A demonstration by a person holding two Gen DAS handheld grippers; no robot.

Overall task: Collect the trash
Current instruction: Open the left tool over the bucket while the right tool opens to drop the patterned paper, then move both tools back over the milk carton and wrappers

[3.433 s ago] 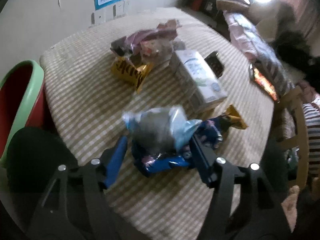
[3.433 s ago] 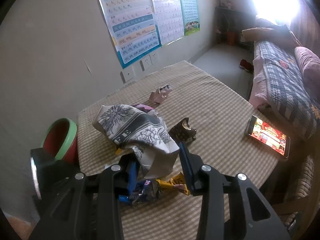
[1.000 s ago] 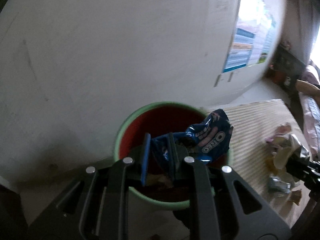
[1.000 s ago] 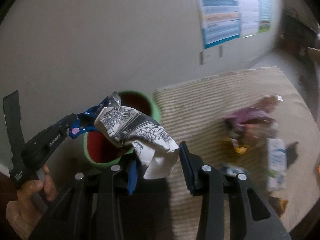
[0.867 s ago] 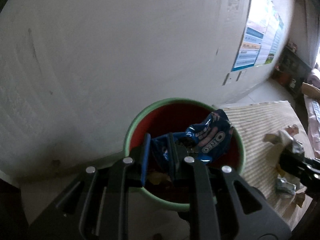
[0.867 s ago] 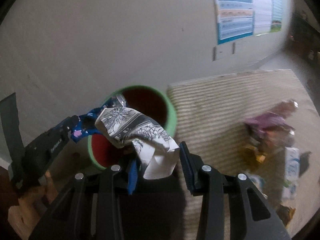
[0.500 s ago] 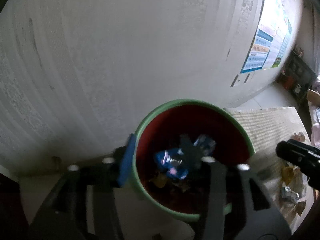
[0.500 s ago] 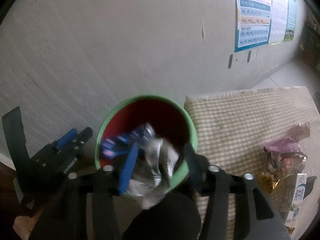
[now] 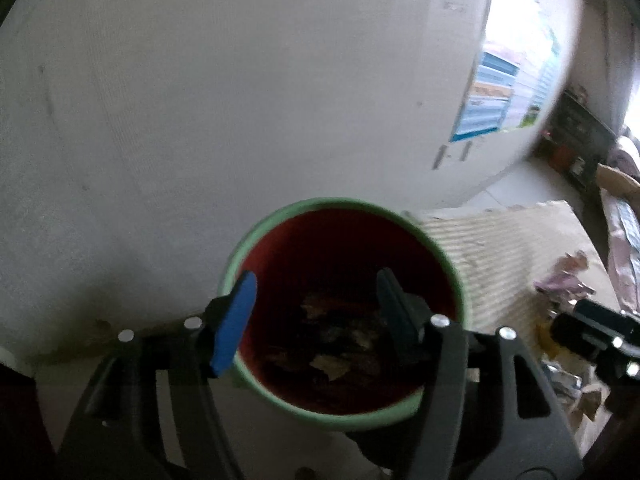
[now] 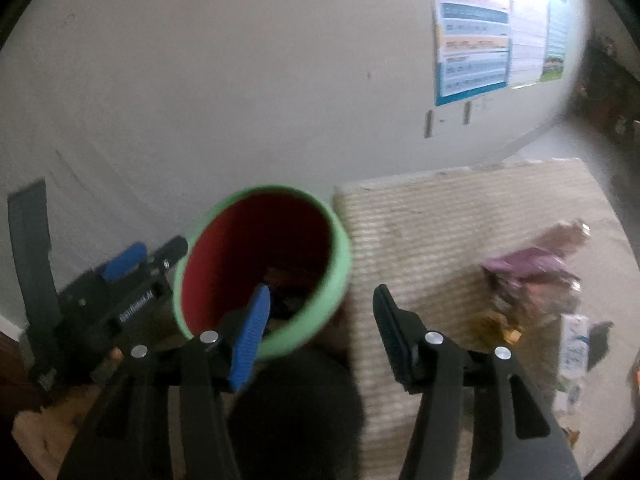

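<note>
Green-rimmed bin [image 9: 454, 276], left gripper [image 9: 316, 308] wide open, right gripper [image 10: 320, 320] wide open, both holding nothing

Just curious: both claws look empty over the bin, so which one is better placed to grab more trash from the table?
Probably the right claw: it hangs open beside the bin, over the table edge, nearer the wrappers. The left claw is open above the bin.

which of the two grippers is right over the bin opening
The left gripper: its open fingers frame the green-rimmed bin and the trash inside. The right gripper, also open, sits toward the checked table.
</note>
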